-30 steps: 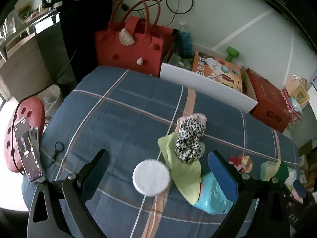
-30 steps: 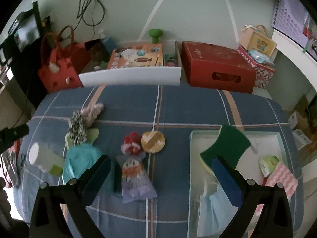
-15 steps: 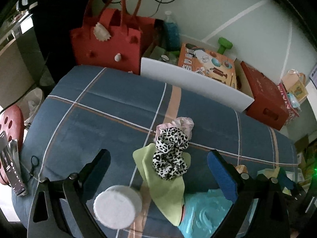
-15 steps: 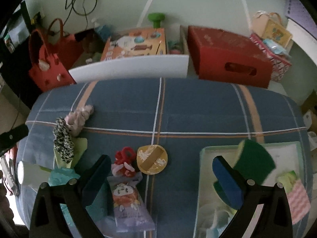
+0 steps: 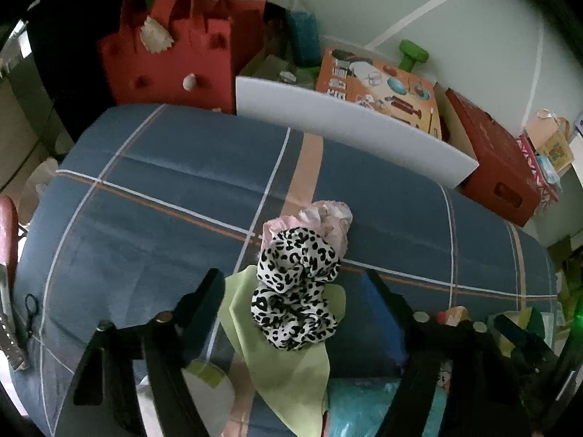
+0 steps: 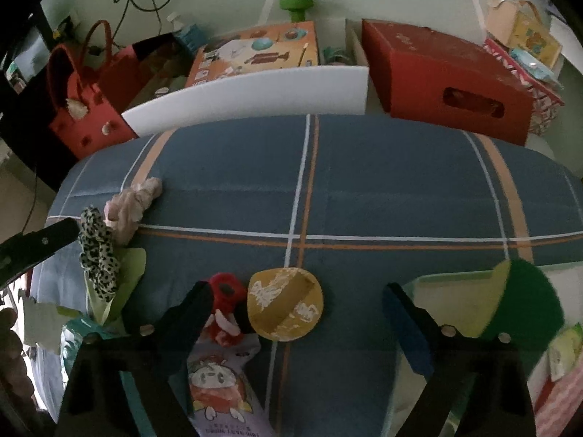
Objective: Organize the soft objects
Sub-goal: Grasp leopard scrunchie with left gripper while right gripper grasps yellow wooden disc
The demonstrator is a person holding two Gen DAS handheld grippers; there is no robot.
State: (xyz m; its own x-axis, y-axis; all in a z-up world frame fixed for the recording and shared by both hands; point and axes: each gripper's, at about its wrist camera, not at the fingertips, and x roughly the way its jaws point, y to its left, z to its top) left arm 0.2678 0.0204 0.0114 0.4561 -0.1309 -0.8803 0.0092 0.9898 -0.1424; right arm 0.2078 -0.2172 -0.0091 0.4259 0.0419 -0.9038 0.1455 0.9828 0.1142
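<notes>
A leopard-print scrunchie (image 5: 295, 287) lies on a light green cloth (image 5: 288, 375), and a pink scrunchie (image 5: 320, 218) touches its far side. My left gripper (image 5: 293, 306) hangs over them with its jaws closing. The leopard scrunchie is between the pads, which do not press on it. In the right wrist view a round yellow pad (image 6: 284, 304) lies on the blue checked cover between the closing jaws of my right gripper (image 6: 298, 315), untouched. Beside it are a red scrunchie (image 6: 226, 291) and a purple packet (image 6: 218, 382). A green sponge (image 6: 524, 302) leans in the pale tray (image 6: 437, 280).
A red felt bag (image 5: 171, 58), a white foam board (image 5: 349, 127), an orange box (image 6: 255, 51) and a red box (image 6: 444, 73) line the far edge of the covered table (image 6: 364, 182). A white round pad (image 5: 207, 393) and a teal pack (image 5: 364, 408) lie near the left gripper.
Both grippers have come down closer to the cover. The left one has shifted from the white round pad to the leopard scrunchie, the right one towards the yellow pad. Both pairs of jaws have narrowed.
</notes>
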